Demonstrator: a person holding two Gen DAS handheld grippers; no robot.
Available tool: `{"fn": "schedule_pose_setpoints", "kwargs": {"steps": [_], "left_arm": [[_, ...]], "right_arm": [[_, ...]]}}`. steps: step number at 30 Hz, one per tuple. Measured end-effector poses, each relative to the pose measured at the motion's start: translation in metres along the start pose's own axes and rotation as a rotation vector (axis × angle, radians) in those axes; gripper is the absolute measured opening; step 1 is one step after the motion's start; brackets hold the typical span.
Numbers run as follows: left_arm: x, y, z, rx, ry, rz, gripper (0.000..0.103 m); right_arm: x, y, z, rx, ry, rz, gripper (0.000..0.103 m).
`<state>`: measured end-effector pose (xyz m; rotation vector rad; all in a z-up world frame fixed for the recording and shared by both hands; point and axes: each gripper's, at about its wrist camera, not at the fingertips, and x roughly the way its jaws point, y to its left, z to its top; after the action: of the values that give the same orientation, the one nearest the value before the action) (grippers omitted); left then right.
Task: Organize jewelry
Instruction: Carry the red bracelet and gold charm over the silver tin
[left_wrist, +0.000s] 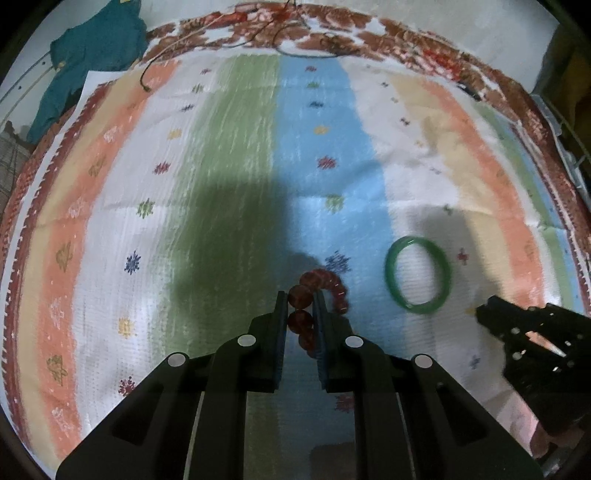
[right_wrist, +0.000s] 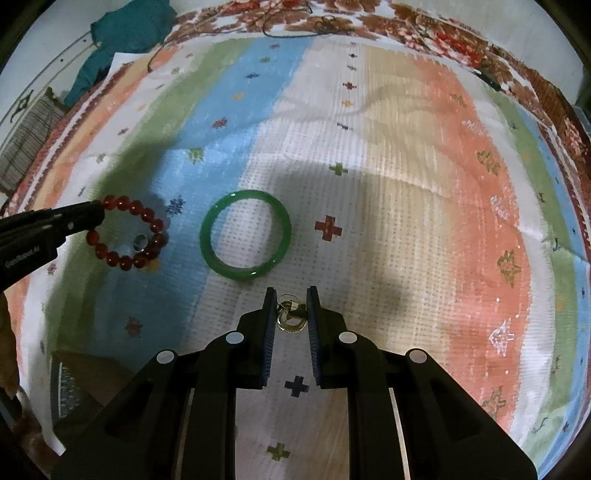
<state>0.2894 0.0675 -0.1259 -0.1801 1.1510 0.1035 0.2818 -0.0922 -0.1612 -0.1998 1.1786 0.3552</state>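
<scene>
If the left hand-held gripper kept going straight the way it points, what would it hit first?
Probably the striped cloth: the left hand-held gripper, shut on the red bead bracelet, points steeply down at it. Depth is unclear.

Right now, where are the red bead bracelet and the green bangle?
red bead bracelet (right_wrist: 127, 261): right wrist view, on a bead at its lower edge.
green bangle (right_wrist: 242, 274): right wrist view, on its near rim.

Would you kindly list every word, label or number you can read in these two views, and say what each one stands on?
"GenRobot.AI", or close to it, in small pale letters that are partly blurred: on the black body of the left claw, seen in the right wrist view.

No other text is readable; the marks on the striped cloth are woven patterns, not letters.
</scene>
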Motion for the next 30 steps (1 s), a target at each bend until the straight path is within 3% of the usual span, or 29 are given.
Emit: {"fn": "schedule_pose_setpoints", "kwargs": {"steps": [30], "left_arm": [[-0.078,-0.022,-0.022,0.060,-0.103,-0.070,0.013]], "right_arm": [[-0.061,0.017,-0.017,0.010,-0.111,0.025,0.017]]}}
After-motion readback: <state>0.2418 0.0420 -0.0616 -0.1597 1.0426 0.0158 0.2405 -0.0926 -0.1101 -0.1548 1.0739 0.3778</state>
